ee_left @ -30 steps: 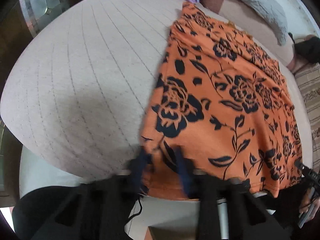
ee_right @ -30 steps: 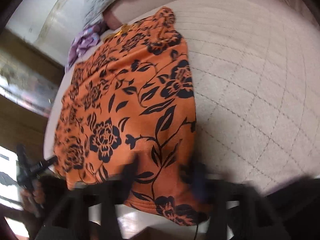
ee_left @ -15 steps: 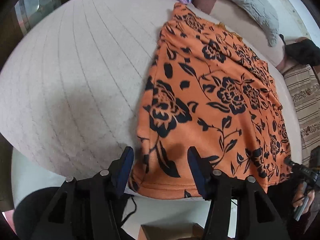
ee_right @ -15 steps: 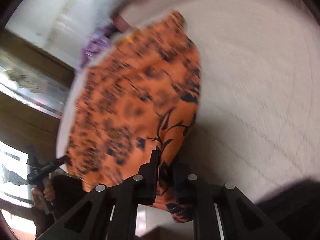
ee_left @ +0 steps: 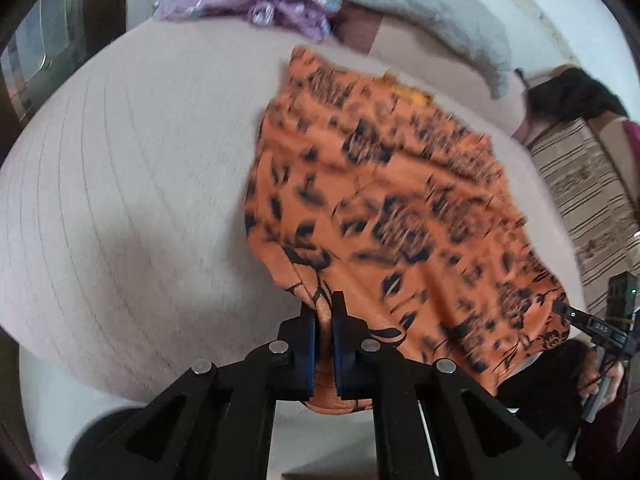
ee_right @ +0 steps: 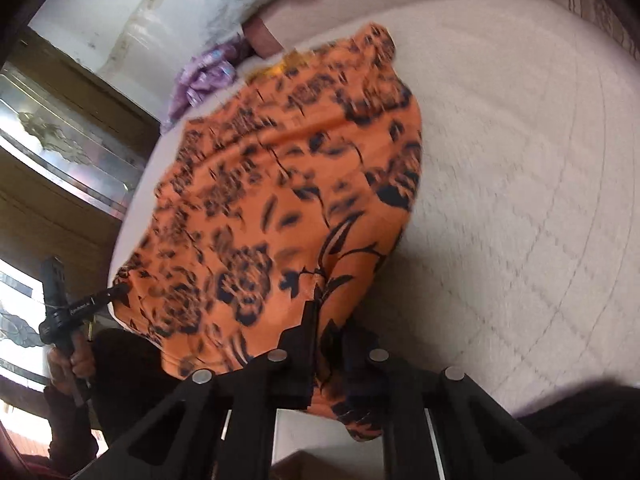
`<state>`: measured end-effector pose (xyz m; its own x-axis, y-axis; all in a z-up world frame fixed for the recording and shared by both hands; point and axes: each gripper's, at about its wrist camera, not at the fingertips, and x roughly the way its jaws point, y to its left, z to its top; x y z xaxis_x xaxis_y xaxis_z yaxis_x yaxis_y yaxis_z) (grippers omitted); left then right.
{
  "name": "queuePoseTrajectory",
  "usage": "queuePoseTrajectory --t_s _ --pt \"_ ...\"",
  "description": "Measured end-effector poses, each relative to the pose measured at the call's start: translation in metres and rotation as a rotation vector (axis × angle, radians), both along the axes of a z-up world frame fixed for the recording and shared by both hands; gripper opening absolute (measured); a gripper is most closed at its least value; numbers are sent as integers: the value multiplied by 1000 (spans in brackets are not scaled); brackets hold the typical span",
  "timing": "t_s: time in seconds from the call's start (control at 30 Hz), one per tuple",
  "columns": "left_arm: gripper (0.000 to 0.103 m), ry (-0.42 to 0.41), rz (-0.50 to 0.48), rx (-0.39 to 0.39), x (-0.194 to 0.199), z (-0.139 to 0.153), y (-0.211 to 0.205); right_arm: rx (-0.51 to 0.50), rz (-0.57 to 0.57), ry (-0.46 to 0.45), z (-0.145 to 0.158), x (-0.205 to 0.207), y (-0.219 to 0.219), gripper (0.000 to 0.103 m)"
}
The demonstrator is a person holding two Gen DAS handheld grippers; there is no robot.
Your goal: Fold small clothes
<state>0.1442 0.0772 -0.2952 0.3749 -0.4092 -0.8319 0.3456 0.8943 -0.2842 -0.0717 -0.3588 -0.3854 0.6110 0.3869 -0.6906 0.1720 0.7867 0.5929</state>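
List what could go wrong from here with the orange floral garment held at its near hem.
1. The left gripper pinches only a small bunch of the orange, black-flowered garment at its hem; the fabric may slip out.
2. The right gripper holds the other corner; uneven lifting could skew the fold.
3. The far end lies near the crumpled purple cloth and might catch it.

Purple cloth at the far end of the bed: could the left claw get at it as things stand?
Probably not right away. The left claw is shut on the near hem of the orange floral garment, and the purple cloth lies across open bed beyond it; nothing blocks the way.
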Motion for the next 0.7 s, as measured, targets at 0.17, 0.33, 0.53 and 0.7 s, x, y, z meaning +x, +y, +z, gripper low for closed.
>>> queuePoseTrajectory --t_s 0.17,0.33,0.53,0.7 --pt "7 -65 -20 -73 41 51 -6 37 -50 -134 46 28 -29 9" --pt "7 -132 4 -78 128 91 -36 106 -181 -251 81 94 -79 8" --pt "7 -95 97 12 250 52 -81 180 -319 -220 47 205 -124 8" --pt "9 -41 168 126 302 -35 -101 274 -341 -23 -39 257 -131 16"
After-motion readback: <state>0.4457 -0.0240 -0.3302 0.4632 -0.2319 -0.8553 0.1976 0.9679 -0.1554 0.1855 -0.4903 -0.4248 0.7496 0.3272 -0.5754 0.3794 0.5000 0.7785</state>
